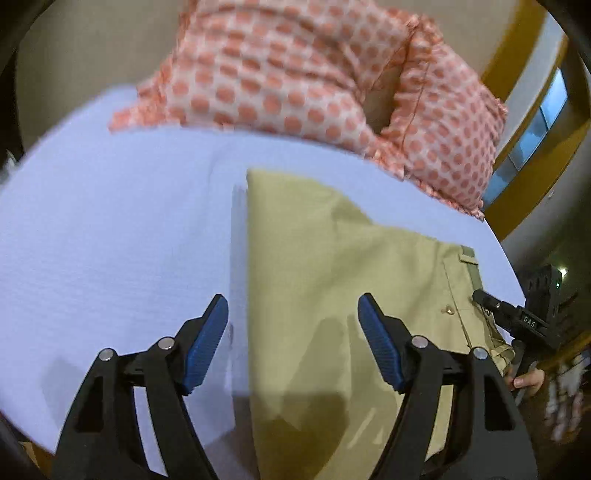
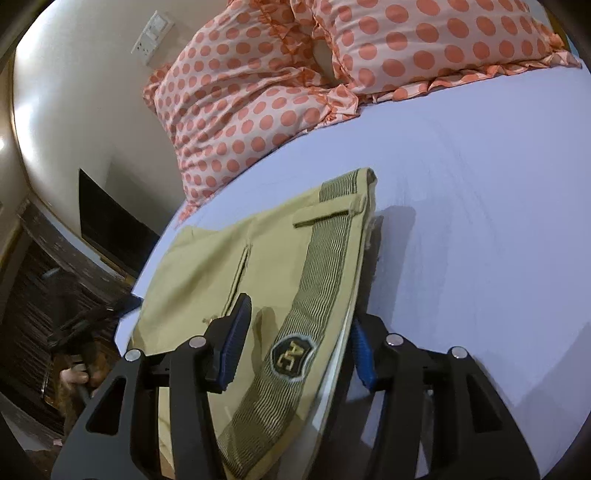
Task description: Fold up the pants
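Khaki pants (image 1: 332,273) lie folded flat on a pale blue bed sheet (image 1: 110,229). In the right wrist view the pants (image 2: 207,258) show a striped waistband with an "AC" badge (image 2: 291,354) and a back pocket slit. My left gripper (image 1: 293,339) is open, its jaws straddling the pants' left folded edge just above the cloth. My right gripper (image 2: 301,338) is open, its jaws either side of the waistband end. The right gripper also shows in the left wrist view (image 1: 517,321) at the waistband, with a hand below it.
Two orange polka-dot pillows (image 2: 258,92) lie at the head of the bed, also in the left wrist view (image 1: 295,74). A cream wall with a switch plate (image 2: 153,35) stands behind. A dark bedside unit (image 2: 55,266) is left of the bed. The sheet (image 2: 480,221) spreads to the right.
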